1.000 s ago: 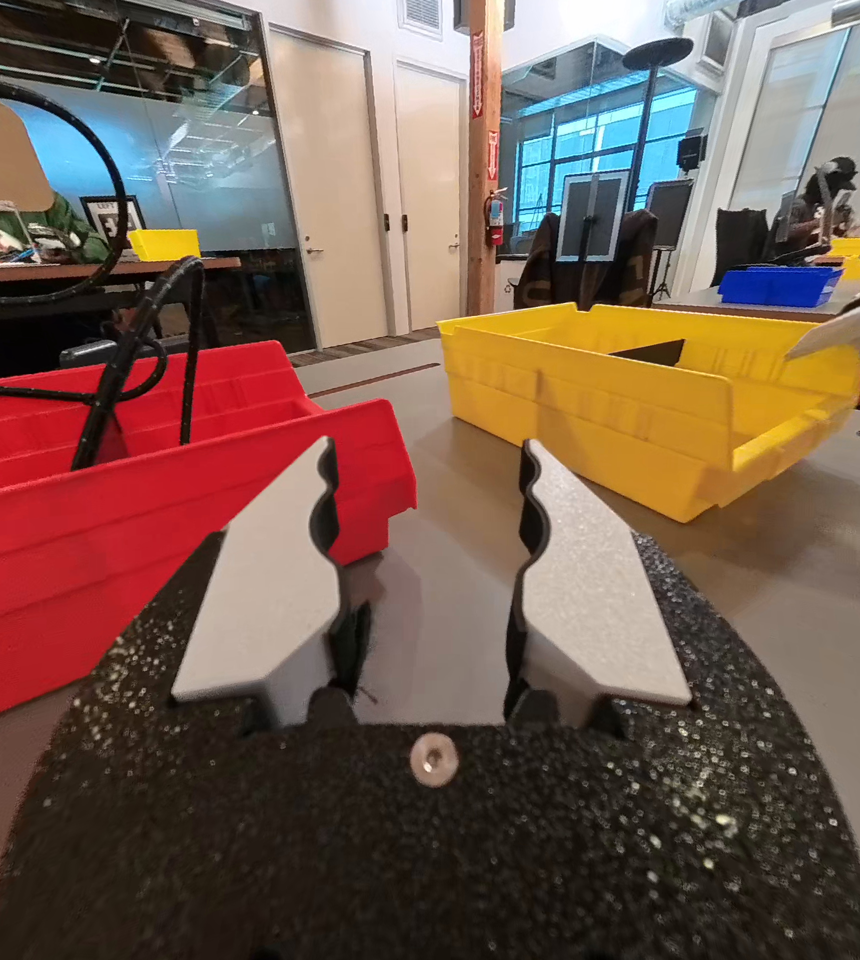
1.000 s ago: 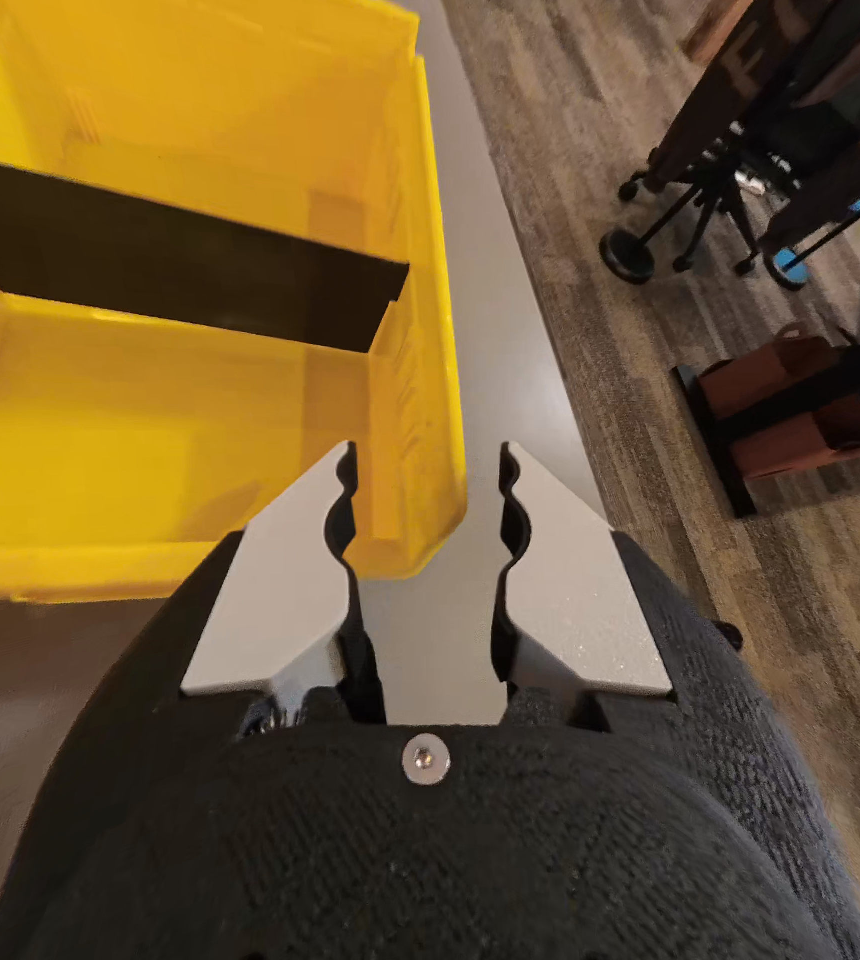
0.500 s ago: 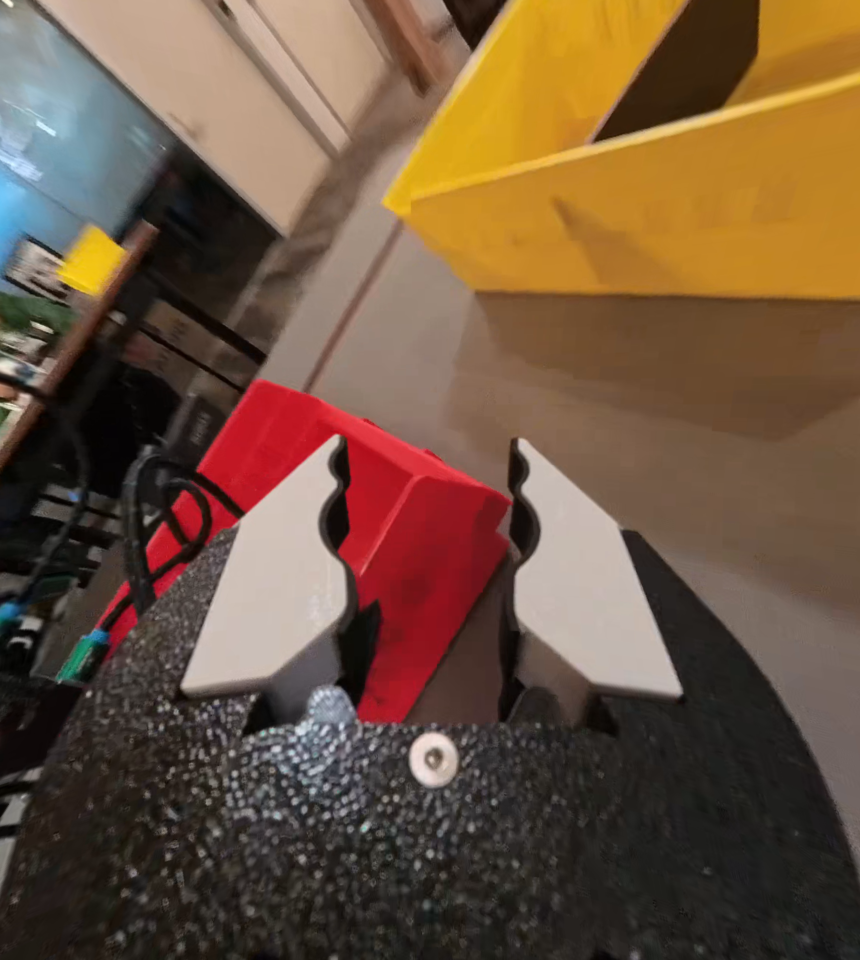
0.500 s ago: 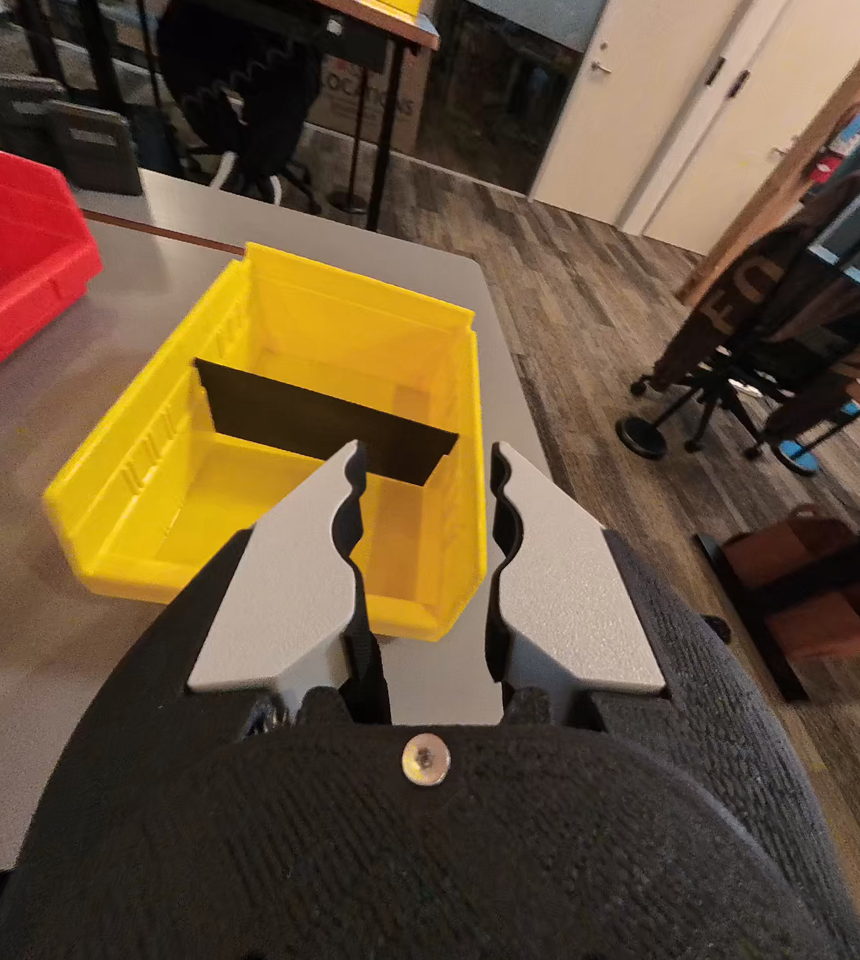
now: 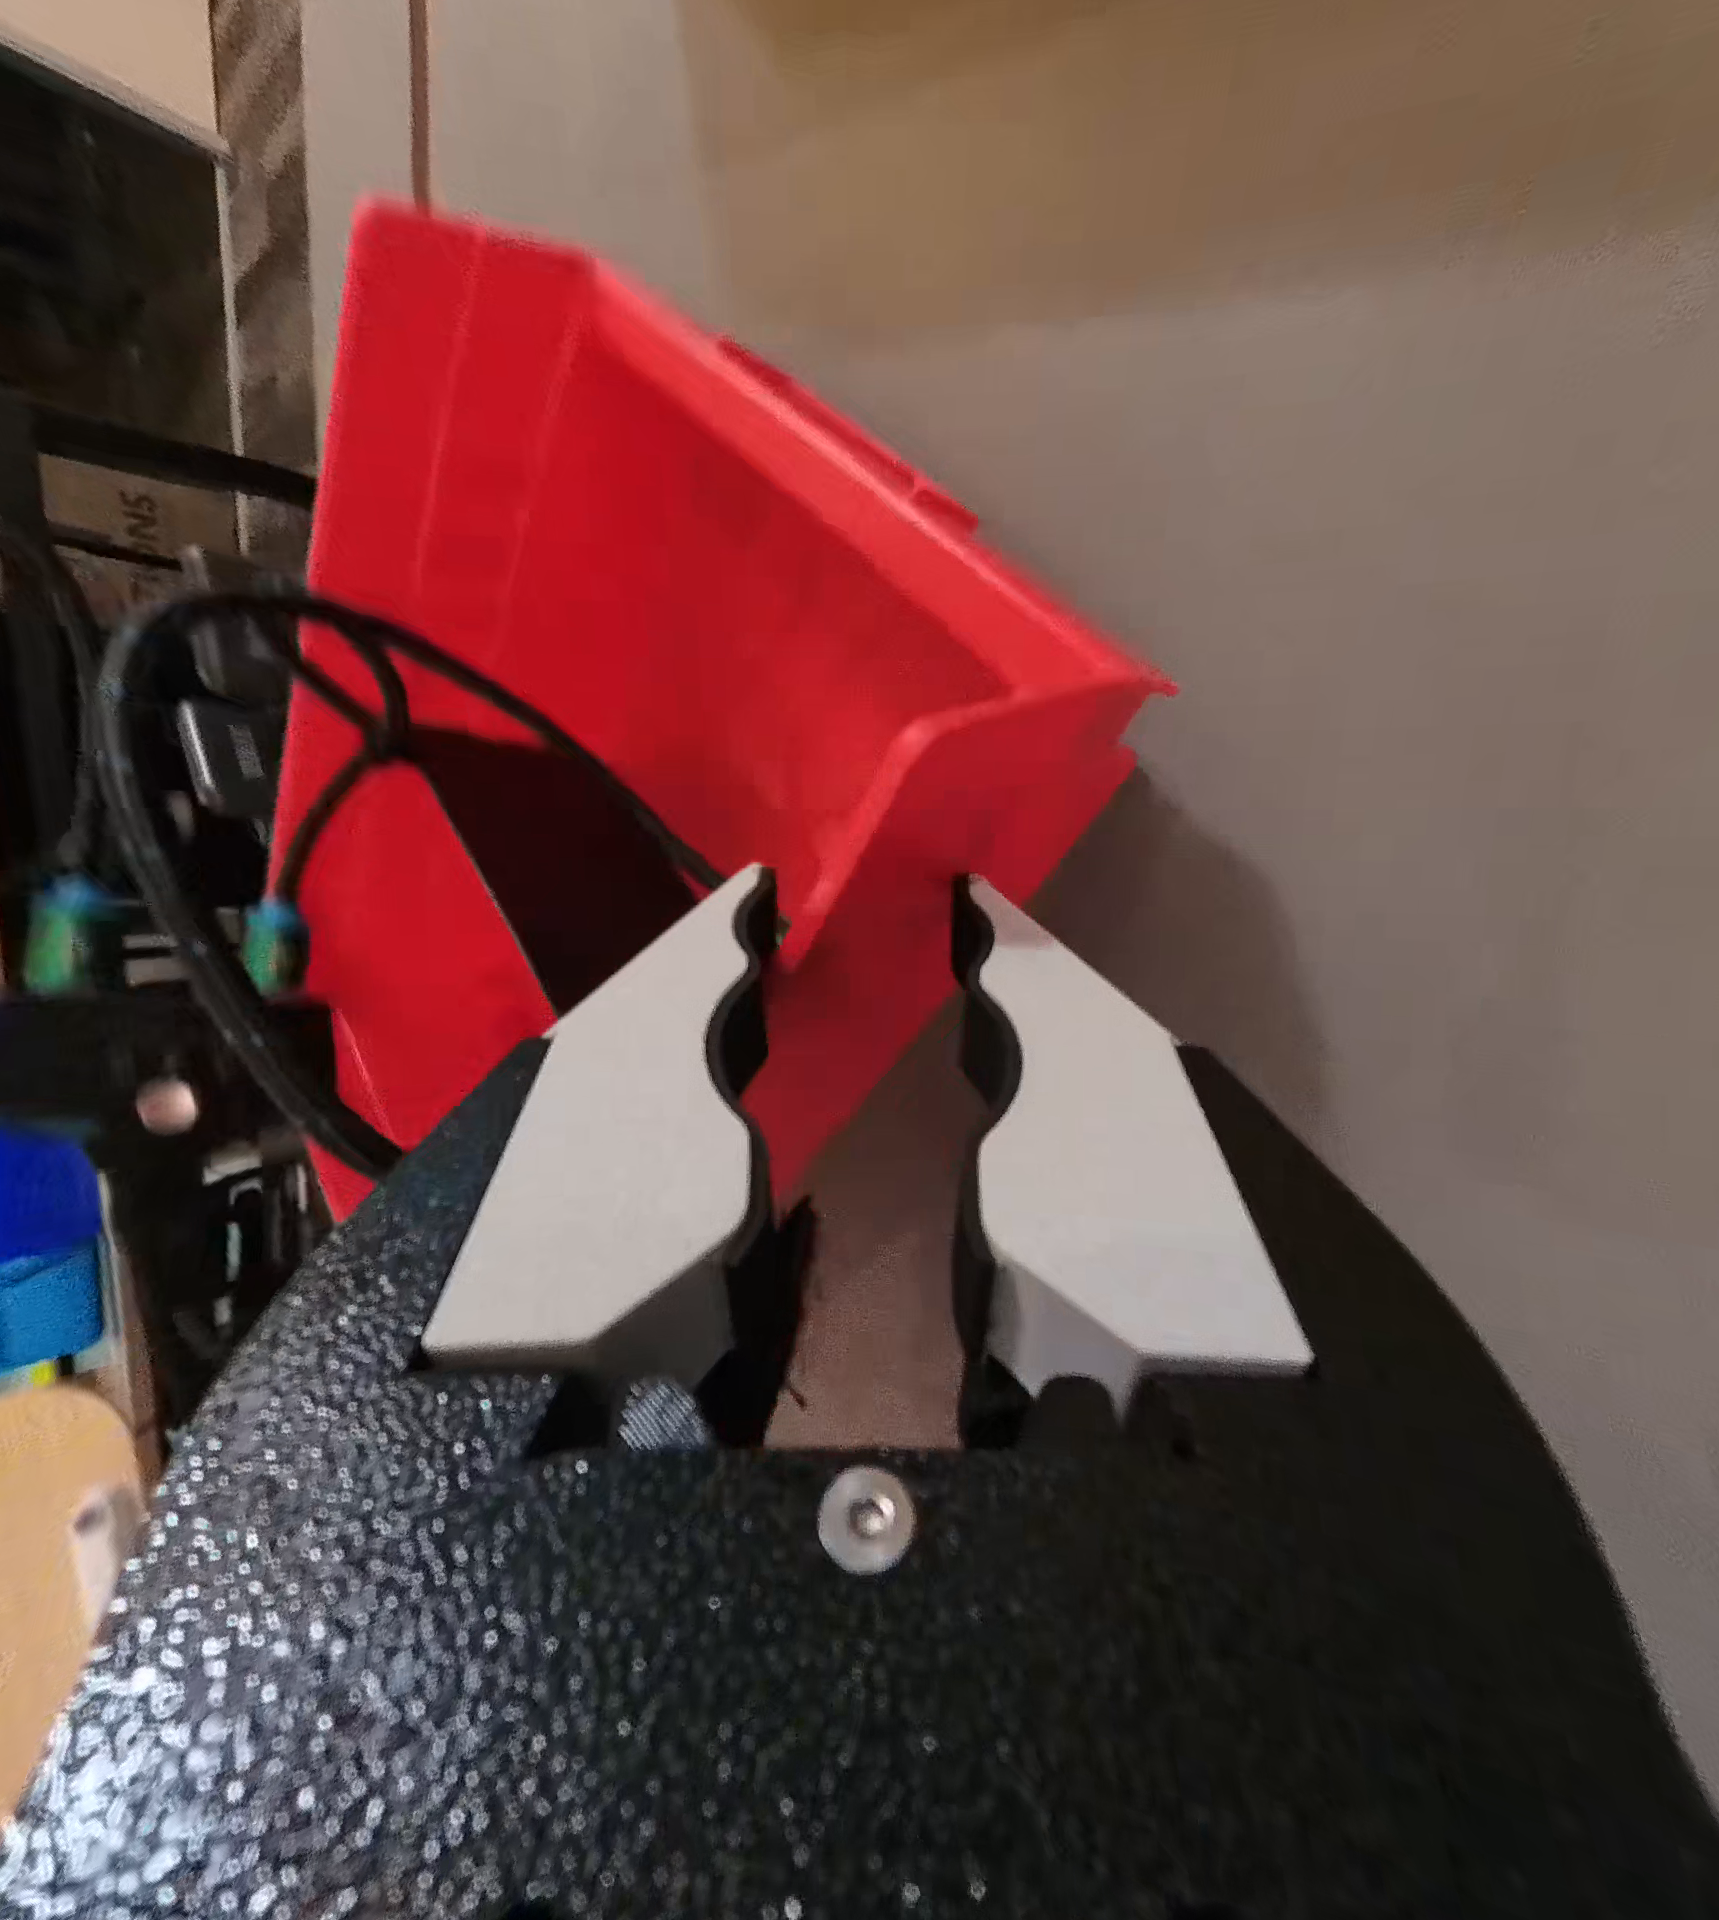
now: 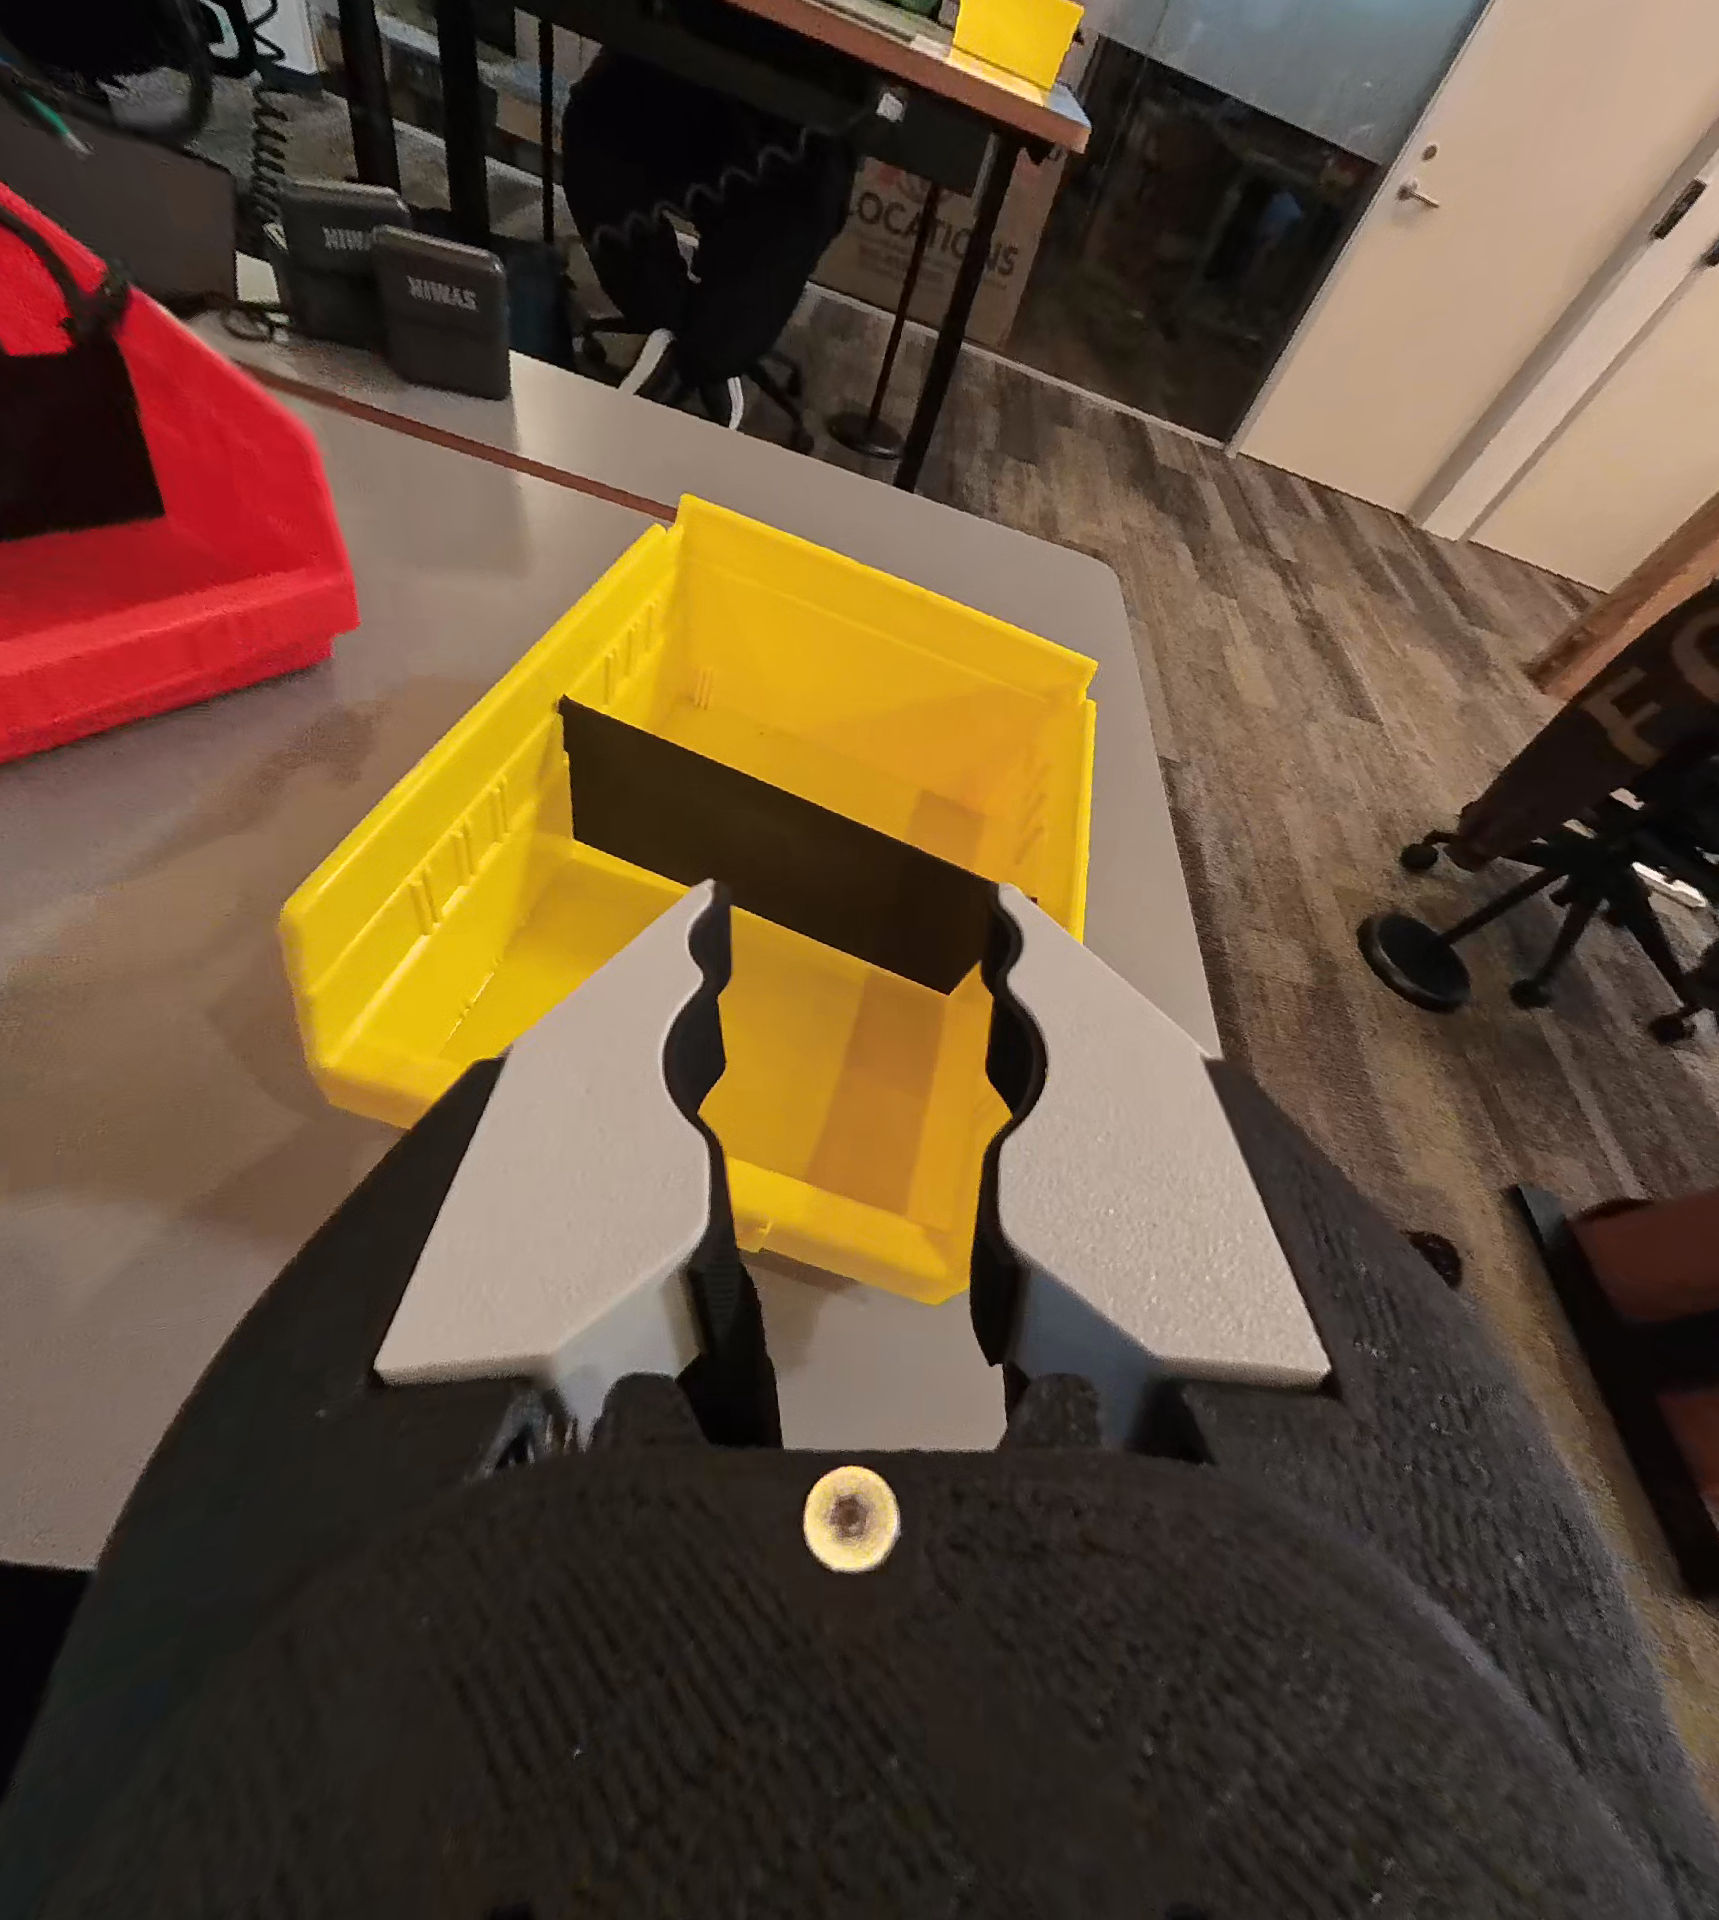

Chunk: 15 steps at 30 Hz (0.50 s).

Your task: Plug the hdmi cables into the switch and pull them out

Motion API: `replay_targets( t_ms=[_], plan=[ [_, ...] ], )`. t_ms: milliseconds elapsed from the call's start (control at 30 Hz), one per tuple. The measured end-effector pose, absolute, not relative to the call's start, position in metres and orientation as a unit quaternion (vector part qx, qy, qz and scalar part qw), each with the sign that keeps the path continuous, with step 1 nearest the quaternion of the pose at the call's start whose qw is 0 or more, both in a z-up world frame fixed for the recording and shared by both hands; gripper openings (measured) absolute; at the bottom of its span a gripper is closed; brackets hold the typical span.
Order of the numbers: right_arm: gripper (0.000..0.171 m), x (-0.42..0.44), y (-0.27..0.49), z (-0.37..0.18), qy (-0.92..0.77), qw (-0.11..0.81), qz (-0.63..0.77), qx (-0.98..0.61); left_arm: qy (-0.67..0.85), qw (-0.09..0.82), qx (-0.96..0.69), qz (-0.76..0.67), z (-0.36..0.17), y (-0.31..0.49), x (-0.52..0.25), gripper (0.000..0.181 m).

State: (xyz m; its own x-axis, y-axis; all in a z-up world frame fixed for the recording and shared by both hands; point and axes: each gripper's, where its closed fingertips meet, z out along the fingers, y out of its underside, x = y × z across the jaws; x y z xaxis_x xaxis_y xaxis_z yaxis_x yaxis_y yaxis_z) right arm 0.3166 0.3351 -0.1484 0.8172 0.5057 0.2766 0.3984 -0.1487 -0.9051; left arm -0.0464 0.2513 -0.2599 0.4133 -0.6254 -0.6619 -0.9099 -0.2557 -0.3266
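1. While my left gripper (image 5: 860,904) hangs with its jaws spread and empty over the near corner of the red bin (image 5: 689,582), the hdmi cables (image 5: 211,748) loop out of that bin at about 9 o'clock from my fingertips, thin and black.
2. My right gripper (image 6: 855,914) also has its jaws spread, holding nothing, poised above the yellow bin (image 6: 481,914), whose black divider (image 6: 772,842) splits two empty compartments.
3. I judge the cables light and springy, apt to coil back, so I would pinch the stiff plug body (image 5: 226,743) rather than the limp cord.
4. I judge the plug small and smooth, so a square grip across its flat sides should stop it twisting.
5. I cannot pick out the switch; the left view is blurred and tilted, and the green-tipped connectors (image 5: 263,930) at 9 o'clock are too smeared to identify.
6. Both bins sit well apart on the grey counter (image 6: 107,935).
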Motion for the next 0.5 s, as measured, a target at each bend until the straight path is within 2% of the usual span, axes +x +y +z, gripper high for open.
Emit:
replay_targets(
  t_ms=[167, 367, 500],
  plan=[
    [0.047, 0.318, 0.334, -0.145, -0.292, 0.587, 0.062, -0.752, 0.485, 0.322, -0.783, 0.219, -0.261, 0.187, -0.1, 0.036],
    [0.047, 0.31, 0.33, -0.144, -0.307, 0.586, 0.067, -0.747, 0.529, 0.208, -0.738, 0.364, -0.256, 0.142, -0.158, 0.032],
    [0.047, 0.3, 0.327, -0.142, -0.32, 0.587, 0.076, -0.74, 0.55, 0.177, -0.71, 0.404, -0.25, 0.132, -0.172, 0.027]
  ],
)
